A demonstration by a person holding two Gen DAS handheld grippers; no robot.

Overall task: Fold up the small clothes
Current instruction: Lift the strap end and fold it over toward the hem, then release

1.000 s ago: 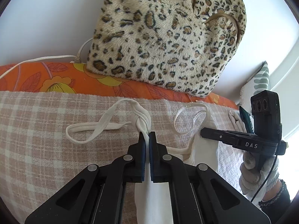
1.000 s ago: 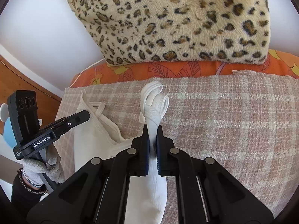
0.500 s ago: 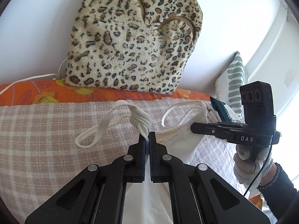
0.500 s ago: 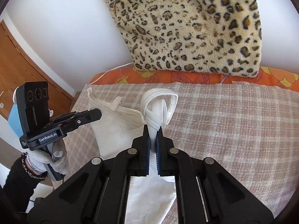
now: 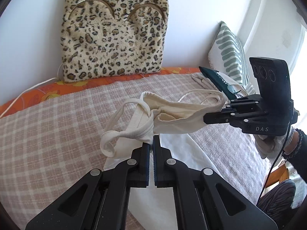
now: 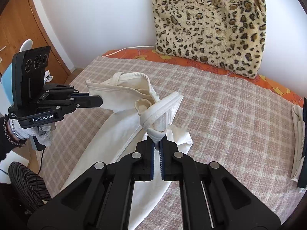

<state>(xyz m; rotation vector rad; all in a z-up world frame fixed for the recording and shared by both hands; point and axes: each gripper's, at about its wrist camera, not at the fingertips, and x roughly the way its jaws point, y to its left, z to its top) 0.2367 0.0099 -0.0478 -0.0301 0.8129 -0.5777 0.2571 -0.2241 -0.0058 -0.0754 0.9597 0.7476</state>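
Note:
A small white sleeveless top (image 5: 178, 113) hangs in the air over the pink checked blanket (image 5: 57, 130), stretched between both grippers. My left gripper (image 5: 151, 143) is shut on one bunched shoulder strap (image 5: 134, 132). My right gripper (image 6: 157, 143) is shut on the other strap (image 6: 163, 113). In the right wrist view the top (image 6: 122, 94) droops onto the blanket (image 6: 230, 111), and the left gripper (image 6: 99, 101) pinches its far shoulder. In the left wrist view the right gripper (image 5: 204, 118) grips the opposite side. The garment's lower part lies beneath the fingers.
A leopard-print cushion (image 5: 115, 32) leans on the wall behind an orange floral sheet (image 5: 48, 94). A green-striped pillow (image 5: 230, 53), a dark green item (image 5: 216, 82) and folded pale cloth (image 6: 297, 140) sit at the bed's right end. A wooden door (image 6: 21, 25) stands left.
Both grippers have risen and swung sideways, lifting the top's shoulders off the blanket. The garment now hangs stretched between them instead of lying flat. Both grips stay shut.

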